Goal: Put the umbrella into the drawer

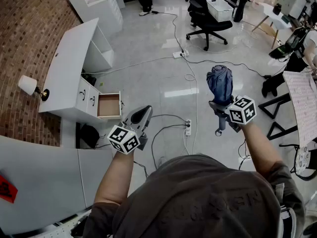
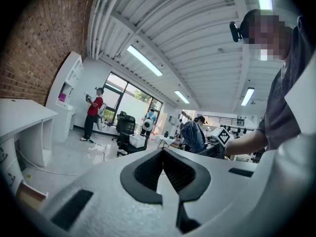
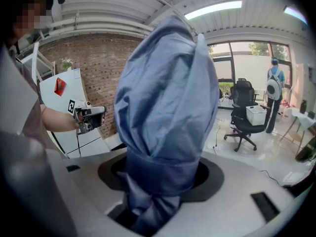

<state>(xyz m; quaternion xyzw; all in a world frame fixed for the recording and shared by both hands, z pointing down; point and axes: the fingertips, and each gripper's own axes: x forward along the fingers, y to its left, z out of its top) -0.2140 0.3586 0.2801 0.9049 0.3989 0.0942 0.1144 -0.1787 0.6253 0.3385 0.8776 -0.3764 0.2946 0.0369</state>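
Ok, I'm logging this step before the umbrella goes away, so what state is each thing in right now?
left gripper: shut, empty.
right gripper: shut on the umbrella.
umbrella: folded and bundled, held in the air.
drawer: pulled open.
two drawers beside it: shut.
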